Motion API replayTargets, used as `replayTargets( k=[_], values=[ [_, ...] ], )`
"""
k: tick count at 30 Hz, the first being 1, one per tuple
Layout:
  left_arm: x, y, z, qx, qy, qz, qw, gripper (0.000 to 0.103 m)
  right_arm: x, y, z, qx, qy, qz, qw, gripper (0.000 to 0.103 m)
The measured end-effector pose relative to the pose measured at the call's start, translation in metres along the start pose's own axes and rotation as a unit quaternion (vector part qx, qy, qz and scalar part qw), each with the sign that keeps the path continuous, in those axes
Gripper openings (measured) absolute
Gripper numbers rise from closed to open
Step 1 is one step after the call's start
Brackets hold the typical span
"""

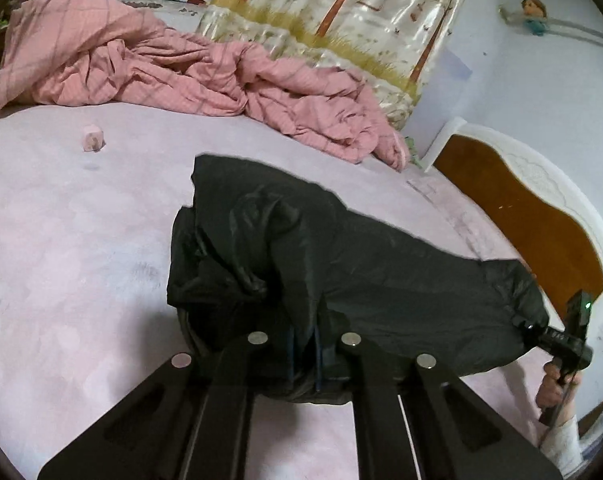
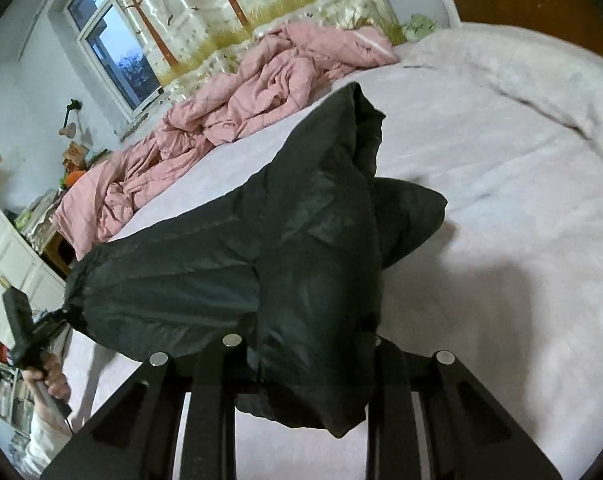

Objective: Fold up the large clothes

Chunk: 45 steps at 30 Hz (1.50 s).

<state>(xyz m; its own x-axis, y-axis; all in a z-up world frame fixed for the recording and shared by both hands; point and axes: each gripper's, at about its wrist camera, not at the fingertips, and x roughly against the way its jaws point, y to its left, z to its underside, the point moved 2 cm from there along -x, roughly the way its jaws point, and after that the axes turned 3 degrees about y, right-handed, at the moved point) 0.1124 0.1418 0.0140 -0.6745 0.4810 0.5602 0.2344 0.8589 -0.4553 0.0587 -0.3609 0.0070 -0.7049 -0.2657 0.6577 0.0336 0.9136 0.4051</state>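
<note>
The black jacket hangs stretched above the pale pink bed, held at both ends: the left claw is clamped on one bunched edge, the right claw grips the other. A pink quilt lies crumpled behind

**Both grippers clamped**

The left gripper has its fingers pinched together on dark fabric. The right gripper grips likewise (fingertips buried in cloth), a bare hand on its handle.
</note>
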Motion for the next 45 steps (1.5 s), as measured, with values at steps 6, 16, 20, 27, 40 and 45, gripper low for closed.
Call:
replayTargets(
  k=[6,16,20,27,40,45],
  values=[
    [0.043,-0.021,0.032,-0.016,-0.004,0.011,0.9998,0.005,0.058,0.009,0.045,0.025,-0.017,0.041,0.999,0.026],
    [0.072,-0.033,0.037,-0.032,-0.081,-0.125,0.9883,0.049,0.088,0.038,0.067,0.138,-0.105,0.278,0.945,0.079],
    [0.087,-0.057,0.047,-0.078,-0.103,-0.134,0.9826,0.058,0.115,0.066,0.073,0.133,-0.150,0.254,0.946,0.085],
    [0.066,-0.109,0.096,-0.148,-0.031,-0.087,0.9847,0.061,0.102,0.101,0.106,0.118,-0.074,0.155,0.978,0.087],
    [-0.004,-0.123,0.124,-0.142,0.066,-0.102,0.9823,0.061,0.034,0.097,0.129,0.110,0.002,0.197,0.974,0.087],
    [-0.020,-0.132,0.108,-0.173,0.047,-0.121,0.9764,0.061,0.026,0.098,0.102,0.103,-0.014,0.198,0.975,0.087]
  ],
)
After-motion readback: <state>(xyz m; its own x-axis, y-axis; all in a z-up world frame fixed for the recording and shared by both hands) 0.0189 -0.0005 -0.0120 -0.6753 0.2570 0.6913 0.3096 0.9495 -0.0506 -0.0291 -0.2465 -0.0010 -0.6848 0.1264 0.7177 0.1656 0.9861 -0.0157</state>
